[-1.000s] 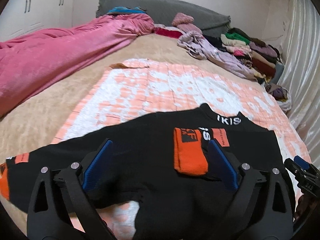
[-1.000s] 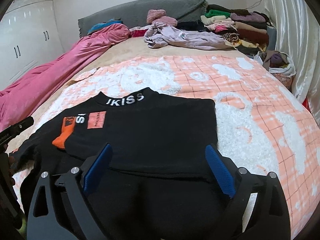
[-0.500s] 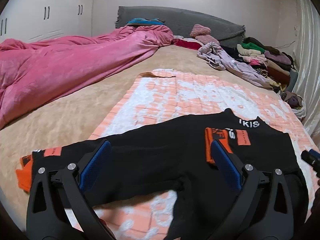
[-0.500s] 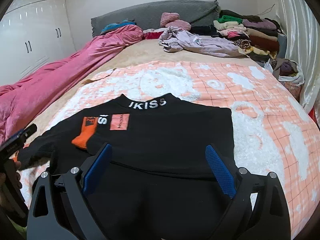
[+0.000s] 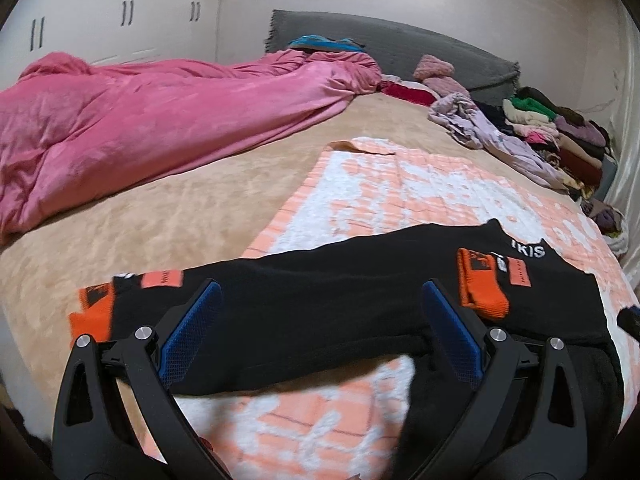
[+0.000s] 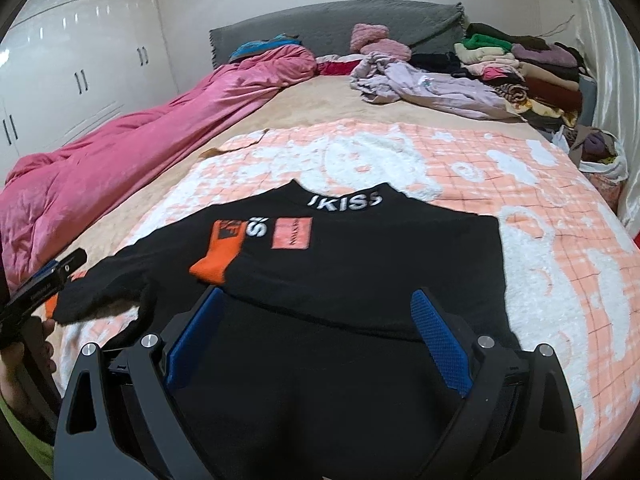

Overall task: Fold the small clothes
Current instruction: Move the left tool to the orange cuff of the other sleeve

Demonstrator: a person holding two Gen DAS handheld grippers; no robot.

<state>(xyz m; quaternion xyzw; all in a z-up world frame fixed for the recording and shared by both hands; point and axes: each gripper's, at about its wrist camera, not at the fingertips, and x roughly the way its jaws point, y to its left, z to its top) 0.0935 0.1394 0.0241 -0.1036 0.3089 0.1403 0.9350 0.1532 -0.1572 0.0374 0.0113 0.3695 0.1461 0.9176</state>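
A black sweater (image 6: 360, 264) lies flat on the peach-and-white blanket (image 6: 540, 216), its collar lettered "IKISS" (image 6: 344, 200) pointing away from me. One sleeve is folded across the chest, ending in an orange cuff (image 6: 220, 252). The other sleeve (image 5: 300, 292) stretches out to the left and ends in an orange cuff (image 5: 94, 312). My left gripper (image 5: 320, 300) hovers open over this stretched sleeve, holding nothing. Over the sweater's lower body my right gripper (image 6: 318, 304) is open too, with nothing between its fingers. The left gripper's tip (image 6: 44, 280) shows at the left edge of the right wrist view.
A pink duvet (image 5: 160, 120) is heaped along the bed's left side. A lilac garment (image 6: 432, 88) and a stack of folded clothes (image 6: 520, 64) sit at the far right by the grey headboard (image 6: 340, 24). White wardrobes (image 6: 60, 80) stand left. A hand (image 6: 24, 360) holds the left gripper.
The left gripper has swung left from the sweater's chest to over the outstretched sleeve, bringing its far orange cuff into view. The right gripper has drawn back slightly. Both stayed open.
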